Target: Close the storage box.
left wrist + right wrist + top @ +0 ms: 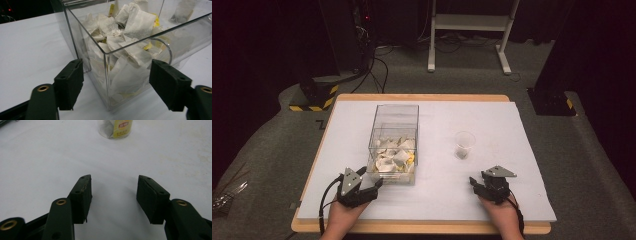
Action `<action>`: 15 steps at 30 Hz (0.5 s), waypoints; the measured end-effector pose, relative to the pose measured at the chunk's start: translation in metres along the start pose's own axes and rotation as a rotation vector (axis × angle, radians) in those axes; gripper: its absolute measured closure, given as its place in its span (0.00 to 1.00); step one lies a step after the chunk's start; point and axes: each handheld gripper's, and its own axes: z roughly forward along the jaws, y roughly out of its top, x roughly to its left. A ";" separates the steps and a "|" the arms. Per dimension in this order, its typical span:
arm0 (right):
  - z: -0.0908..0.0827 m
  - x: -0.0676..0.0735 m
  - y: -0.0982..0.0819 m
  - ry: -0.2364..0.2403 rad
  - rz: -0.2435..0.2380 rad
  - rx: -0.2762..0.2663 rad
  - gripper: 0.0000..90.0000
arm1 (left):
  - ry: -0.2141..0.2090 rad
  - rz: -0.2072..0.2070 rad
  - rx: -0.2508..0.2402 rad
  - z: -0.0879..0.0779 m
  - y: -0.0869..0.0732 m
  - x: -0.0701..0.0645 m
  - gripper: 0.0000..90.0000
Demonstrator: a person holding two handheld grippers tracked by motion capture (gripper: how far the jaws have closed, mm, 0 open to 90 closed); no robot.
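**A:** What is on the table, and where does it sit from the grippers?

**B:** A clear plastic box (394, 145) of tea bags (393, 157) stands just ahead of the left gripper (373, 177). In the left gripper view its near corner (107, 75) sits between the two black jaws, which are spread wide; neither pad presses on the wall, so nothing is gripped. My guess is that the hand is lined up there to steady the box or to reach in over the rim.

**A:** And the right gripper?

**B:** The right gripper (474, 183) rests low over the white table cover (437, 195), jaws apart, with nothing between them. Well ahead of it stands a small clear cup (464, 145) that already holds one tea bag (119, 127) with a yellow tag.

**A:** Why keep the cup apart from the box?

**B:** Probably so that each hand has its own clear space: one picks, the other receives.
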 end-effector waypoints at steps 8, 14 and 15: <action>0.000 0.000 0.000 0.001 -0.005 -0.001 0.51 | 0.009 -0.039 0.008 0.006 0.000 0.003 0.23; 0.000 0.000 0.000 0.005 -0.005 -0.001 0.51 | 0.016 -0.032 0.019 0.011 0.001 0.004 0.22; 0.000 0.001 0.000 0.004 -0.006 -0.001 0.51 | 0.013 -0.028 0.023 0.012 0.001 0.004 0.22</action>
